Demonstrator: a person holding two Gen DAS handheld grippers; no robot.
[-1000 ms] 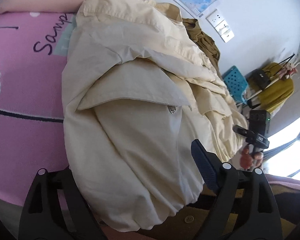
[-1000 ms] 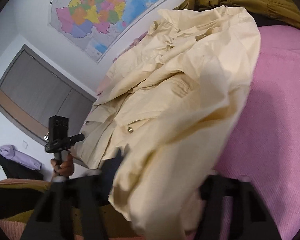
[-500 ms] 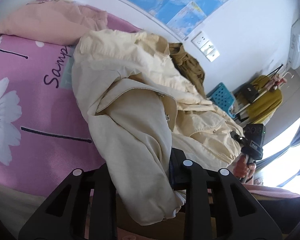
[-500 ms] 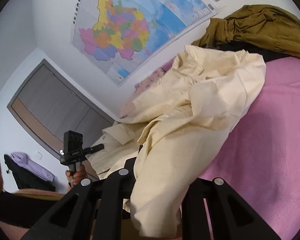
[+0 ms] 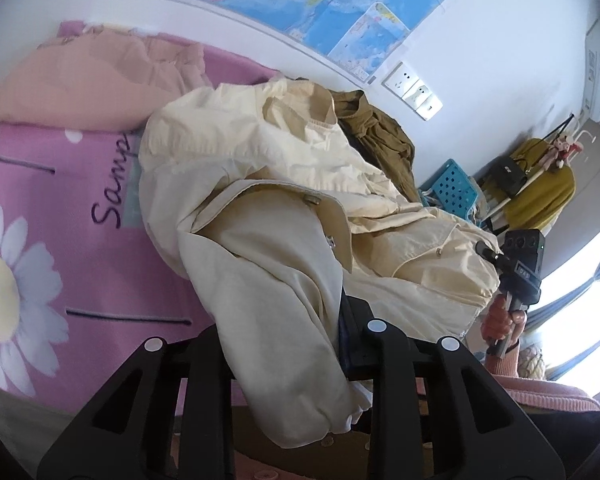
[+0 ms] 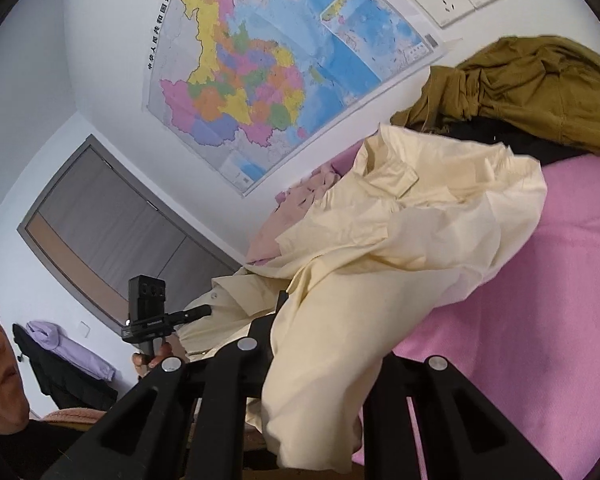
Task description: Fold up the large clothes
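Left gripper (image 5: 288, 364): closed on a fold of the cream jacket (image 5: 260, 264); cloth pinched between the two black fingers and hanging down below them.

Cream jacket, place: partly lifted at the near edge, the rest lying on the pink bedsheet (image 5: 60, 216); pink garment (image 5: 84, 88) behind it at the left, olive garment (image 5: 380, 140) behind it at the right, under the wall map (image 6: 268, 80).

Right gripper (image 6: 316, 364): closed on another fold of the same jacket; cloth draped thick over the fingers, so the contact point itself hidden.

Direction of jacket: collar end toward the wall, lower part toward the grippers; long axis probably from the near bed edge to the wall, but crumpled, so not certain.

Risk, slipping: cloth bunched and maybe several layers caught in each grip; with a strong pull, possible to lose one layer and spoil the fold.

Risk, dragging: far end close to the olive garment, perhaps touching; possible to pull that one along.

Risk, uneven fold: two grips not at clearly matching points; result maybe skewed.
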